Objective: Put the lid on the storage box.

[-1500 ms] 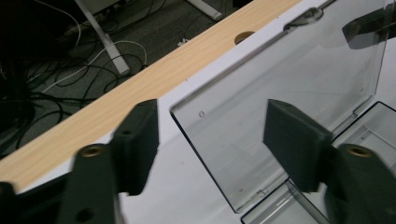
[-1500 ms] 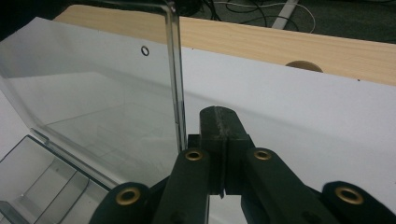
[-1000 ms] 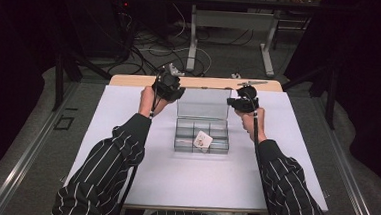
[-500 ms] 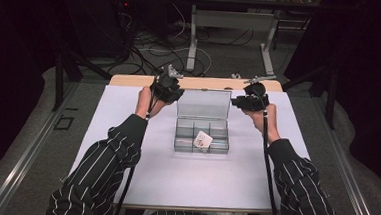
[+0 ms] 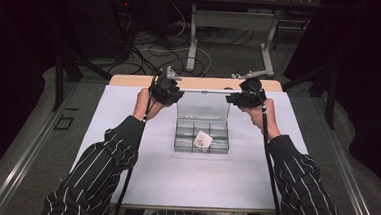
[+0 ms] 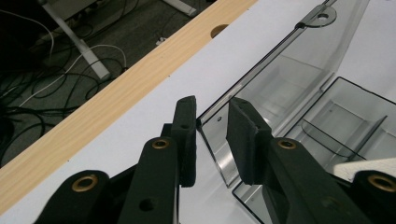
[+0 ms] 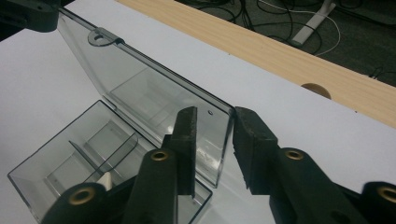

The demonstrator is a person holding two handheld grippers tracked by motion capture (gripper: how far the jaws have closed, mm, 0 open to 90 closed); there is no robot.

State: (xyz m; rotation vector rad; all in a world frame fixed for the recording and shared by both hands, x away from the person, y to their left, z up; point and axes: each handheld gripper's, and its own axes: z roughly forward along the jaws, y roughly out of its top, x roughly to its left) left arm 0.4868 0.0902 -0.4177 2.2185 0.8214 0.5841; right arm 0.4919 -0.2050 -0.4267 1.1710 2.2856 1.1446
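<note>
A clear plastic compartment box (image 5: 201, 143) sits mid-table with its lid (image 5: 202, 106) standing upright. A small white piece (image 5: 203, 139) lies in one front compartment. My left gripper (image 5: 175, 93) is at the lid's top left corner. In the left gripper view the gripper (image 6: 212, 122) is open and the lid corner (image 6: 210, 128) stands between the jaws, close to the left pad. My right gripper (image 5: 232, 98) is at the top right corner. In the right gripper view it (image 7: 215, 126) is also open, straddling the lid (image 7: 154, 100) edge.
The white table top (image 5: 128, 113) ends in a wooden strip (image 5: 195, 81) behind the box, with a round hole (image 7: 315, 88) in it. Cables and desk legs lie on the floor beyond. Striped sleeves reach in from the bottom.
The right gripper drifted slightly outward and came back to the lid's corner. The left gripper and the lid have hardly moved.
</note>
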